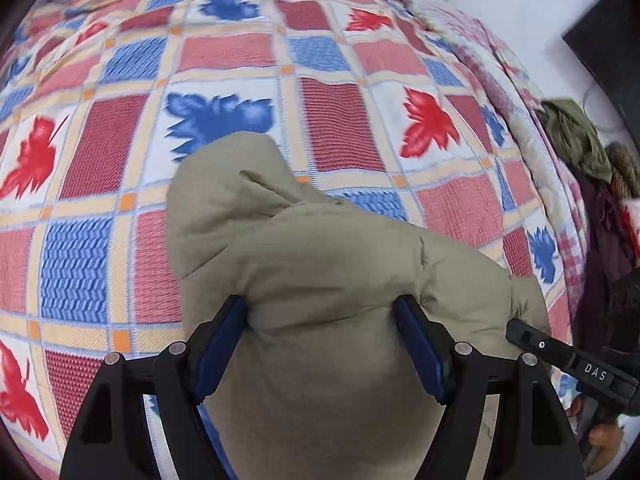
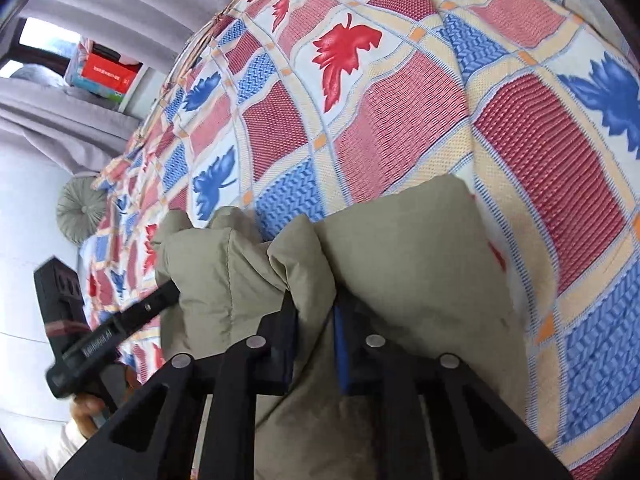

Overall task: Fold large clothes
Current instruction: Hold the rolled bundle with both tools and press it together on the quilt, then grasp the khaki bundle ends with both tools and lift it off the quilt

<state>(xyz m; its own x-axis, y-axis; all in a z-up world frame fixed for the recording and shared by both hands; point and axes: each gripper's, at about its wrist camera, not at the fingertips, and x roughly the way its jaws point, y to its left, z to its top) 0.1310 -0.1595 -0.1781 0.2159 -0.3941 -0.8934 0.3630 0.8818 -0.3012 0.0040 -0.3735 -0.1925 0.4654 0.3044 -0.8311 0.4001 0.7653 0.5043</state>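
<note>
A khaki padded jacket (image 1: 320,248) lies bunched on a bed with a red, blue and cream leaf-patterned cover (image 1: 328,128). My left gripper (image 1: 320,312) stands wide, and its blue pads press into a thick wad of the jacket from both sides. A black finger (image 1: 532,340) of the right gripper reaches the jacket's right edge. In the right wrist view my right gripper (image 2: 316,300) is shut on a thin fold of the jacket (image 2: 420,260) over the cover (image 2: 400,120). The left gripper's finger (image 2: 152,304) touches the jacket's left side.
Olive and dark clothes (image 1: 576,148) are heaped past the bed's right edge. A round grey cushion (image 2: 80,212) lies at the bed's far left side, with a red box (image 2: 106,74) and grey curtains (image 2: 100,0) behind. A hand (image 2: 86,408) holds the left gripper.
</note>
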